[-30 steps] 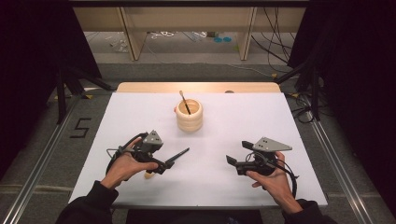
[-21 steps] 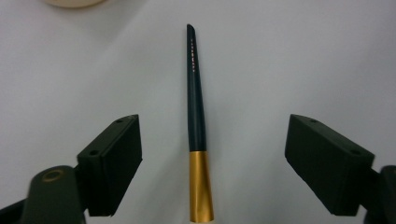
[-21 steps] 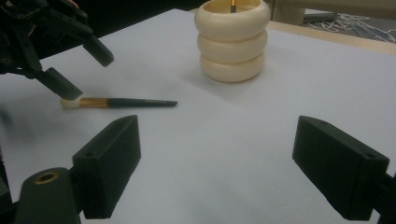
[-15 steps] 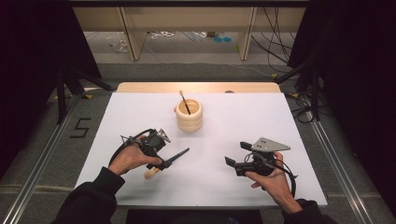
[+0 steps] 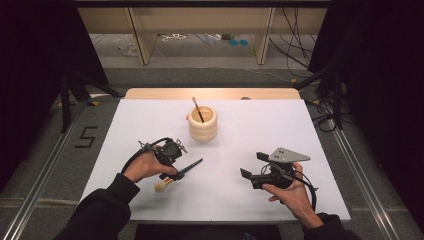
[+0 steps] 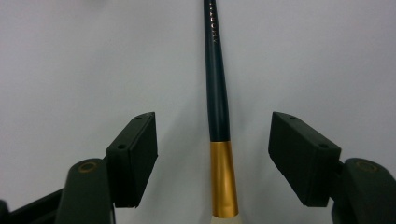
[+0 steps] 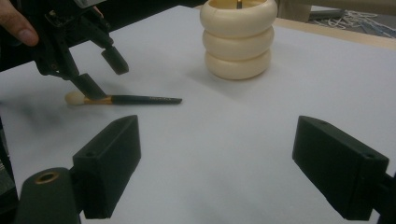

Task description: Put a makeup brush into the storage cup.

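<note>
Brush (image 6: 218, 116): one lies flat on the white table (image 5: 260, 200), dark handle, gold band, pale bristles — near its front-left part.
Second brush (image 5: 198, 109): one more stands in the holder.
Holder (image 5: 202, 123): one cream ringed pot, mid-table.
Left gripper (image 6: 212, 154): we see its jaws straddling the lying brush at the gold band, just been closing, pads not touching it.
Right gripper (image 7: 217, 168): jaws wide apart, nothing between them — well apart from the brush.
</note>
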{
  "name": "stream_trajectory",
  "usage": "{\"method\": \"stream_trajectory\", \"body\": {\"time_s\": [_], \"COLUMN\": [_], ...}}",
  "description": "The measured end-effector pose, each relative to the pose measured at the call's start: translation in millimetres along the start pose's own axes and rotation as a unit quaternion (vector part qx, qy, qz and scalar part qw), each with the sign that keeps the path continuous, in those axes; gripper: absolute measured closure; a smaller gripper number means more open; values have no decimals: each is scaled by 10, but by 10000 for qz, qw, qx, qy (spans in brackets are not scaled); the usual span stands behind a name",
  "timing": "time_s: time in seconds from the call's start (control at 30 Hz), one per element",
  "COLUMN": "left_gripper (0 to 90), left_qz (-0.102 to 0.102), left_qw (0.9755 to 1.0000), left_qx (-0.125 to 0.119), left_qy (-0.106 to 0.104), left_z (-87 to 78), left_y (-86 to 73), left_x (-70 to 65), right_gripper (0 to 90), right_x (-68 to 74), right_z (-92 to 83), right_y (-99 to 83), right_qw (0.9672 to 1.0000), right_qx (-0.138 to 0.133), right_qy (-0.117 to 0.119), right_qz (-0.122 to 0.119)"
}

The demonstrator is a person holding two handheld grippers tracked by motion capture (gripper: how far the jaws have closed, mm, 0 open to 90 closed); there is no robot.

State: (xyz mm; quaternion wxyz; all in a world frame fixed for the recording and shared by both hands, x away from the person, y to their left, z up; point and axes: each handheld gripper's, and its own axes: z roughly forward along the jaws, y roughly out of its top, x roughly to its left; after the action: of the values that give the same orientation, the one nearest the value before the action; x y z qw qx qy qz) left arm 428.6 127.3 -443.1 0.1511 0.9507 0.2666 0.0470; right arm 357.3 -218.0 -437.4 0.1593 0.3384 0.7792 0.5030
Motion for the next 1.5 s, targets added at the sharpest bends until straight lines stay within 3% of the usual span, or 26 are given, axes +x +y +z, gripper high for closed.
{"method": "stream_trajectory", "body": {"time_s": [0.3, 0.67, 0.7, 0.8, 1.03, 1.5], "left_gripper": [429, 557, 571, 606, 670, 770], "left_qz": [-2, 228, 272, 324, 282, 260], "left_qw": [9998, 9982, 9978, 9971, 9961, 9950], "left_qx": [193, 552, 603, 685, 815, 933], "left_qy": [-42, -24, -32, -31, -176, -250], "left_z": [43, 107, 117, 135, 165, 206], "left_y": [20, 119, 138, 155, 160, 166], "left_x": [12, -46, -41, -40, -32, 26], "right_gripper": [161, 162, 162, 162, 162, 163], "right_x": [4, 0, 1, 1, 8, 20], "right_z": [24, 38, 16, 22, 24, 30], "right_y": [-5, -12, -6, -7, -7, -7], "right_qw": [9999, 9999, 10000, 10000, 10000, 9999], "right_qx": [-71, -90, 32, 25, 23, -2], "right_qy": [106, 74, 16, 71, 78, 128], "right_qz": [57, -18, -29, -30, -26, -25]}}
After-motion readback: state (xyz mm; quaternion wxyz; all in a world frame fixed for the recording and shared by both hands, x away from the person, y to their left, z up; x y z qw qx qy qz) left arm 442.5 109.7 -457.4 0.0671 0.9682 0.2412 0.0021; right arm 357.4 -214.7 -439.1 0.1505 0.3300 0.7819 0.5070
